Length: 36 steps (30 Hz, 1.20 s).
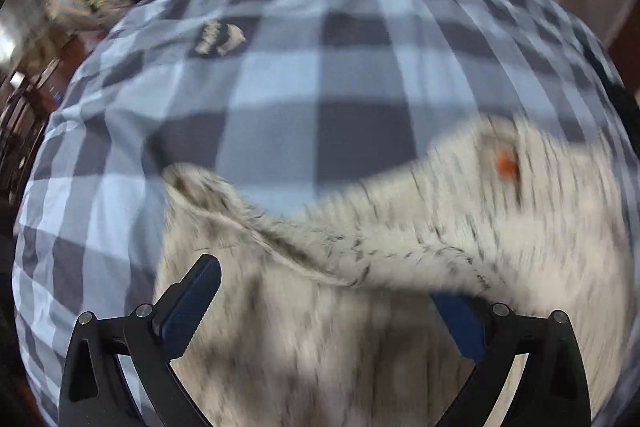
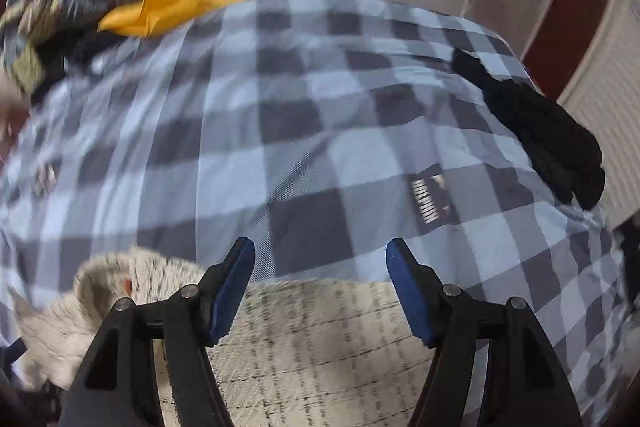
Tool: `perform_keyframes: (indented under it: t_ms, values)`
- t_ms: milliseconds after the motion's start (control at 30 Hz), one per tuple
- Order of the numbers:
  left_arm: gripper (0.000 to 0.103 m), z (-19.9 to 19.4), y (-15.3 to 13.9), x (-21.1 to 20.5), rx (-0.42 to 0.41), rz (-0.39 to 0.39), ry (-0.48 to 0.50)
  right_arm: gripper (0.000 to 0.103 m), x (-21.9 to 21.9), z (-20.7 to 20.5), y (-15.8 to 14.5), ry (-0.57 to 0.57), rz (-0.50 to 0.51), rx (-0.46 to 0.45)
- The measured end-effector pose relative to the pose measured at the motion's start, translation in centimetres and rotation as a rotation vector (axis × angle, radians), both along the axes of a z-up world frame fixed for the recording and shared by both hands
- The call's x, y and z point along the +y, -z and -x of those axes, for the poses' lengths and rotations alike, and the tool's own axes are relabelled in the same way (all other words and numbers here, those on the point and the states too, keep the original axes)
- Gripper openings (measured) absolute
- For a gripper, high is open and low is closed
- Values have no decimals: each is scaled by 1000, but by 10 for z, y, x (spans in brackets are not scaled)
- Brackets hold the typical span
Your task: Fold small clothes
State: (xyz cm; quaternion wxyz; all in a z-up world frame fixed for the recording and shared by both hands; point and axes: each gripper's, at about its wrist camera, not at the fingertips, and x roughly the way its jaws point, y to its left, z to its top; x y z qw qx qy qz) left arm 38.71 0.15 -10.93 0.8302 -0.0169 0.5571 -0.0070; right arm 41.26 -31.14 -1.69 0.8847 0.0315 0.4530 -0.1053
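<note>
A white speckled garment (image 1: 360, 287) fills the lower frame on the checked bedcover (image 1: 320, 67). The left gripper (image 1: 324, 291) spreads wide with the cloth draped over its right finger. The right gripper (image 2: 320, 267) gapes wide above the garment's edge, gripping nothing.

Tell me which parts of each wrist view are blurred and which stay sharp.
Left wrist view: the fuzzy white garment and checked blanket smear with motion blur, while the left claw stays crisp. Right wrist view: the clothes pile streaks most; the right claw is sharp.

Woven labels on the checked bedcover (image 1: 320, 75) are too blurred to read.
</note>
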Motion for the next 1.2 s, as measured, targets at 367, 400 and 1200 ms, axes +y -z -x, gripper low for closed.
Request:
perform_keyframes:
  t_ms: [367,400,1200]
  values:
    - [103,-30,-13,52,-100,-146,-150,65,-26,93,45,-211,-172,211]
    - [103,-23,-11,56,-80,-135,-118,65,-29,102,47,-218,-154,214]
    - [103,203,16,180,1,509,-175,65,-91,212,115,-139,-658,426]
